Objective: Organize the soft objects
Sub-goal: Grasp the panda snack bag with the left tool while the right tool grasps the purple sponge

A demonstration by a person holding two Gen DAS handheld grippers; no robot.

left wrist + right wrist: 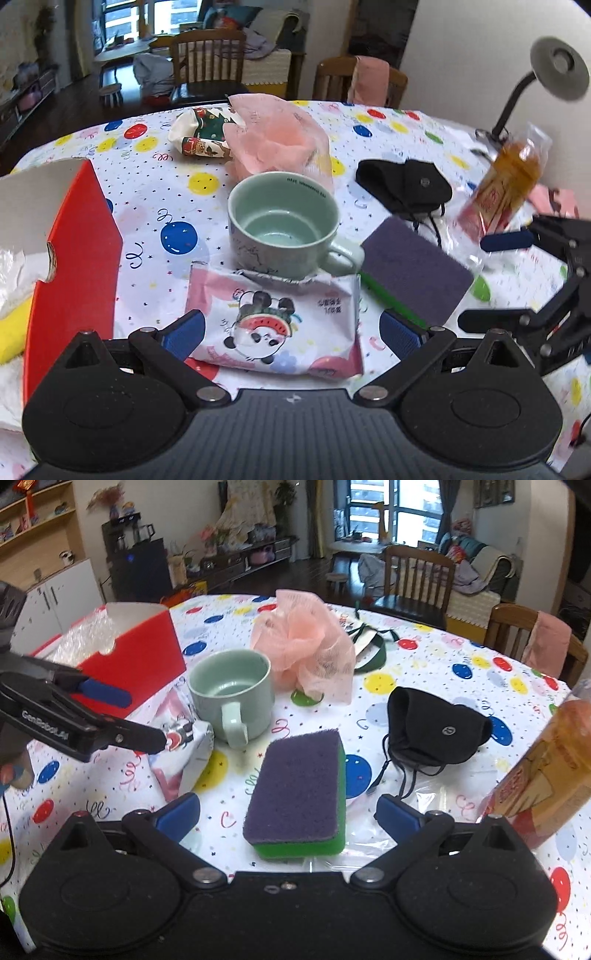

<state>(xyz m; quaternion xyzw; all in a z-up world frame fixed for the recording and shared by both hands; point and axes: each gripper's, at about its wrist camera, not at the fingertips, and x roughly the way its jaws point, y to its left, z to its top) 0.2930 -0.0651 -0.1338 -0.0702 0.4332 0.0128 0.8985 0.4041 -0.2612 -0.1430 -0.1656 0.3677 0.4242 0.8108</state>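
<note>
My left gripper (291, 334) is open, its blue pads on either side of a pink panda tissue pack (275, 325) lying on the table. My right gripper (288, 812) is open around a purple-and-green sponge (299, 790), which also shows in the left wrist view (415, 277). A pink mesh bath pouf (306, 646) lies behind the green mug (231, 690). A black cloth pouch (436, 731) lies to the right. A Christmas-print fabric bundle (203, 131) sits at the far side. The red box (74, 258) at left holds yellow and white soft items.
A wrapped orange bottle (543, 768) stands at the right edge, close to my right gripper. A desk lamp (554, 70) stands at the far right. Wooden chairs (417, 579) stand beyond the balloon-print tablecloth (443, 657). My left gripper shows in the right wrist view (140, 720).
</note>
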